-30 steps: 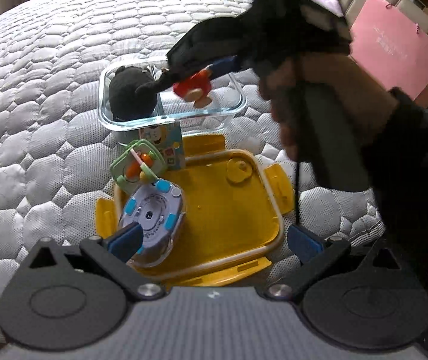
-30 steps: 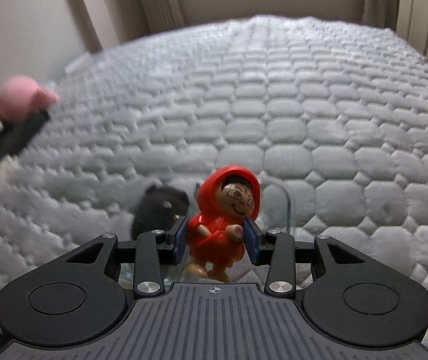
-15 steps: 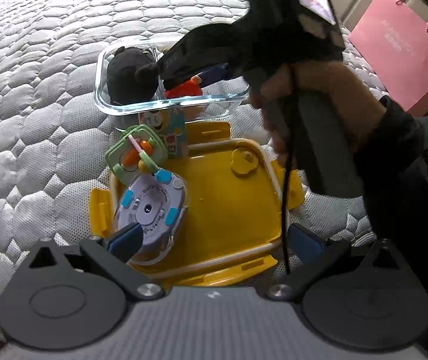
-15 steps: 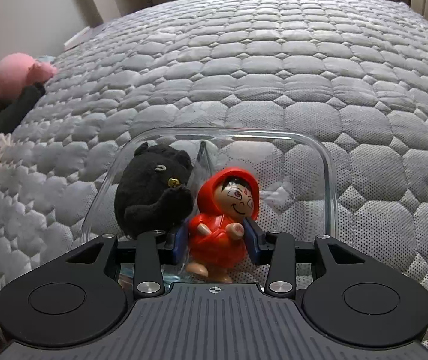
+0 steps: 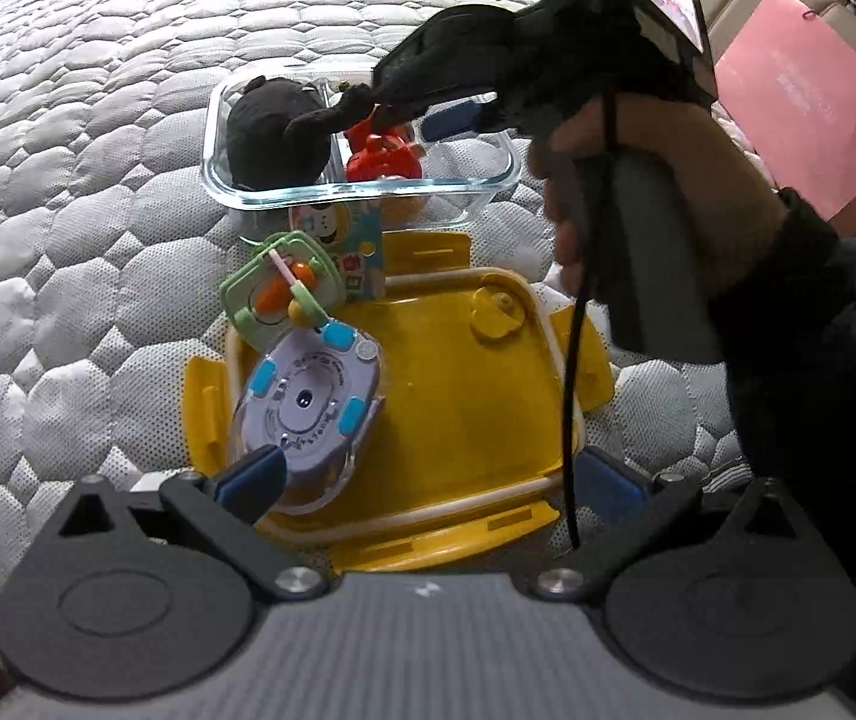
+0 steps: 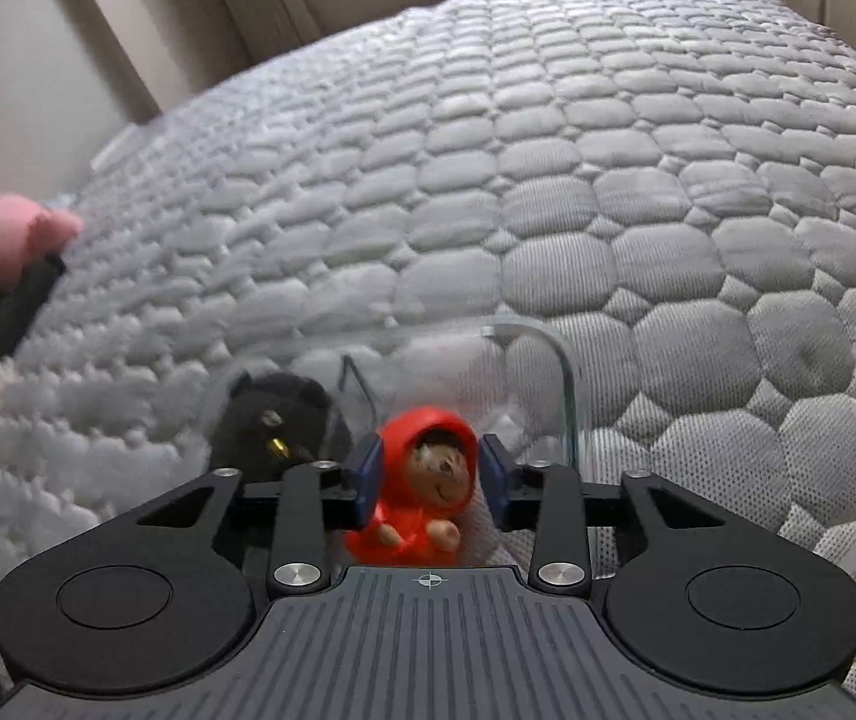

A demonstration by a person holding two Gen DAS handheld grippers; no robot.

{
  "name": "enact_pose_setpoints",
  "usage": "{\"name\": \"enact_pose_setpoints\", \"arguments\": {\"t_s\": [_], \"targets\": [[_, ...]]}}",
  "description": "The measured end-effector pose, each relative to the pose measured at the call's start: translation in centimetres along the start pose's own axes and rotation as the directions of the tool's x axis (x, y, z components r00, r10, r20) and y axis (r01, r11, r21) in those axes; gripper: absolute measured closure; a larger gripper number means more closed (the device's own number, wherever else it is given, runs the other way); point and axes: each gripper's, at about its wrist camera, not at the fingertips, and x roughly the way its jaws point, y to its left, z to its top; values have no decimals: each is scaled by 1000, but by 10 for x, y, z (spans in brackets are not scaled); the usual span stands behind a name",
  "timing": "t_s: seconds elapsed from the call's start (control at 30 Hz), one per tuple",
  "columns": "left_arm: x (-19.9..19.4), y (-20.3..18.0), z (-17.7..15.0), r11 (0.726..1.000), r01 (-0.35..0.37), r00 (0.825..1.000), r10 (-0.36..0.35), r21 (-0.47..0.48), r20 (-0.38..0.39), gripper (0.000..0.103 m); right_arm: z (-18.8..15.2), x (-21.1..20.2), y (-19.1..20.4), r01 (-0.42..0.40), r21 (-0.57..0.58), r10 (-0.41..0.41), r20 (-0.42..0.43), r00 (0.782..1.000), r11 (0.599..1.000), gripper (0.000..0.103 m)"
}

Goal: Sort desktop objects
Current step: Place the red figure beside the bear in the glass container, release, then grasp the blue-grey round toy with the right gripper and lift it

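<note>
A clear glass container (image 5: 491, 189) with a divider sits on the quilted bed; it also shows in the right wrist view (image 6: 569, 384). A black plush (image 5: 275, 132) (image 6: 275, 414) fills its left compartment. A red hooded figure (image 5: 383, 162) (image 6: 422, 498) lies in the right compartment. My right gripper (image 6: 431, 483) has its jaws parted around the figure, with gaps on both sides. My left gripper (image 5: 428, 474) is open above a yellow lid (image 5: 458, 384) holding a round white-and-blue toy (image 5: 308, 402) and a green toy (image 5: 278, 291).
A small printed card (image 5: 344, 240) leans between the container and the lid. A pink bag (image 5: 812, 96) stands at the right. A pink plush (image 6: 2, 240) lies at the bed's left edge. Grey quilted bedding (image 6: 548, 180) surrounds everything.
My right gripper lowered the red figure into the container's right compartment and its jaws have parted off it. The left gripper stayed open over the yellow lid.
</note>
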Motion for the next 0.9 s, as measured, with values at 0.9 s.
{"name": "enact_pose_setpoints", "arguments": {"t_s": [0.9], "targets": [[-47,18,-43,971,240,970,-240,8,34,0,-62,-95,18,-134,-11,133,-63,989,991,35]]}}
